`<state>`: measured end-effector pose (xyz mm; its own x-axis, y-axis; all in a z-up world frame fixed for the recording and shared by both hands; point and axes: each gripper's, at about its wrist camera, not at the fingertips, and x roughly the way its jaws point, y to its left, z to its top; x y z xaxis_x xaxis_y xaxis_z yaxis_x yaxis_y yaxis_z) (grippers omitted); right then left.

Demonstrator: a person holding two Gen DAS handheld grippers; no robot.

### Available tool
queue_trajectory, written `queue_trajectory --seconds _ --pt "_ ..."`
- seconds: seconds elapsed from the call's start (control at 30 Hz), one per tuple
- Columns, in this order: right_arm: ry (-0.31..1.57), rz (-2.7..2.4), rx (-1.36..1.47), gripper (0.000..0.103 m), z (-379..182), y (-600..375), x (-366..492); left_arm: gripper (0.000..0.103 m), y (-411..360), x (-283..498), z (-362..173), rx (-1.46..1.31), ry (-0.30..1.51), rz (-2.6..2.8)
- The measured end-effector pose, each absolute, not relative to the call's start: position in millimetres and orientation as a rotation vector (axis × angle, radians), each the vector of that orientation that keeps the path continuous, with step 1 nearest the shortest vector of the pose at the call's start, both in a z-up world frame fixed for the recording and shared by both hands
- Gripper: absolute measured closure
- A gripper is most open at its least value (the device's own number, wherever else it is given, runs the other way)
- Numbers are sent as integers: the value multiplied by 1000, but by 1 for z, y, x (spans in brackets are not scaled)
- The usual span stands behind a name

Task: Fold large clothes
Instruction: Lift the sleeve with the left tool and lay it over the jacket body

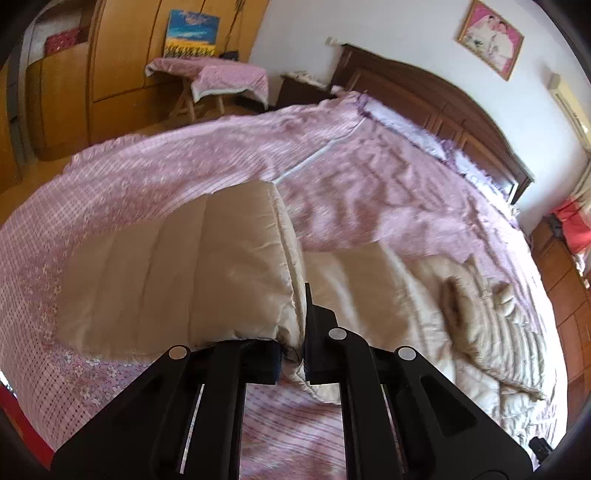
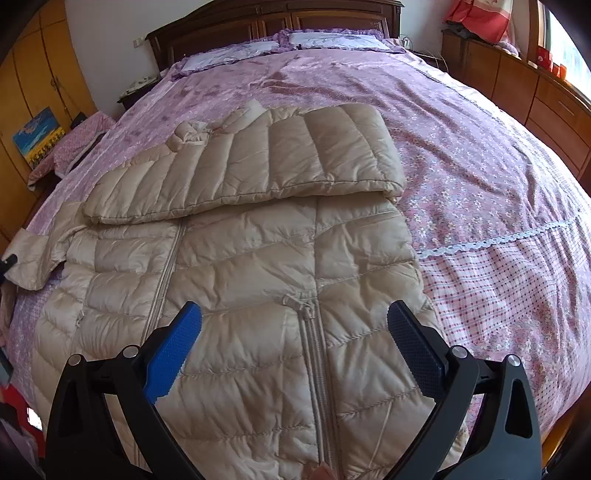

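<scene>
Fabric of the beige puffer jacket [image 2: 258,258] is pinched by the closed left gripper [image 1: 293,354], while the right gripper [image 2: 295,343] is held wide open, empty, above it.

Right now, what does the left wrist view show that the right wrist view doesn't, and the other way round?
Only the left wrist view: the left gripper shut on the beige sleeve, lifted off the bed, and a framed picture on the wall.

Only the right wrist view: the right gripper open over the jacket's zipper, and the other sleeve already folded across the chest.

Both: the puffer jacket, the pink bedspread and the dark headboard.
</scene>
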<state>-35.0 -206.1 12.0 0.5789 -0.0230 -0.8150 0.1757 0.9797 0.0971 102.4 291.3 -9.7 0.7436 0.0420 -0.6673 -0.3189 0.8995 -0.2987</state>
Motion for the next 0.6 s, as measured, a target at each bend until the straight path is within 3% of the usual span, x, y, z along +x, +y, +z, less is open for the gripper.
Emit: queue_trajectory --seconds 0.6 --pt "913 -139 230 6 16 -229 -50 96 217 76 86 -325 533 29"
